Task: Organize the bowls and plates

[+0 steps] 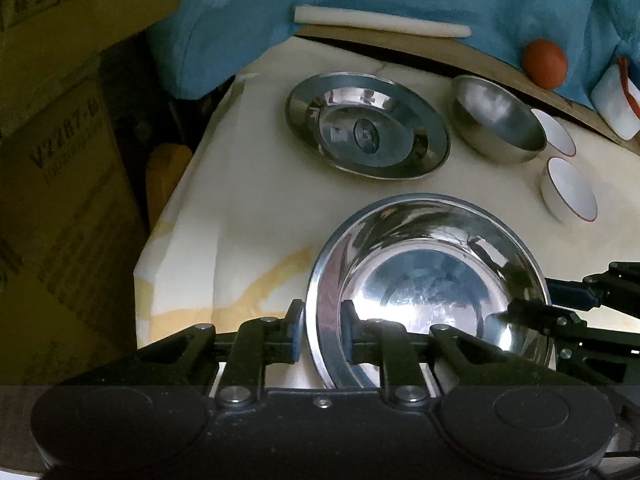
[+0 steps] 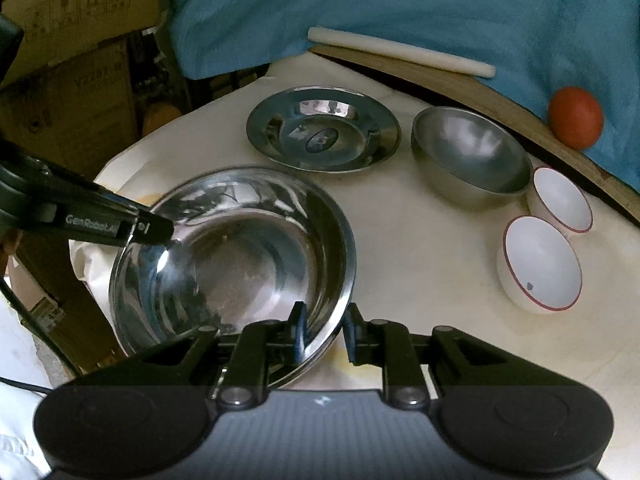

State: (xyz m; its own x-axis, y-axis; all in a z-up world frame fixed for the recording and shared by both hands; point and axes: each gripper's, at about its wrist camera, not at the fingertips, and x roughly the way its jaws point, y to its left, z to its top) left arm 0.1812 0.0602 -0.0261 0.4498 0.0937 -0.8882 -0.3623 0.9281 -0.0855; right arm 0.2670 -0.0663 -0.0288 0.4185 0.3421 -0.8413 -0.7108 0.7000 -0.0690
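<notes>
Since both the left claw [image 1: 322, 334] and right claw [image 2: 325, 334] pinch the steel plate [image 2: 240, 256] at nine and five o'clock, its slick, stiff, light rim needs firm grip

Your left black two-finger gripper [image 1: 322, 334] and right black two-finger gripper [image 2: 325, 332] reach forward from opposite sides, fingers narrowly parted, seemingly pinching rather than loose.
</notes>
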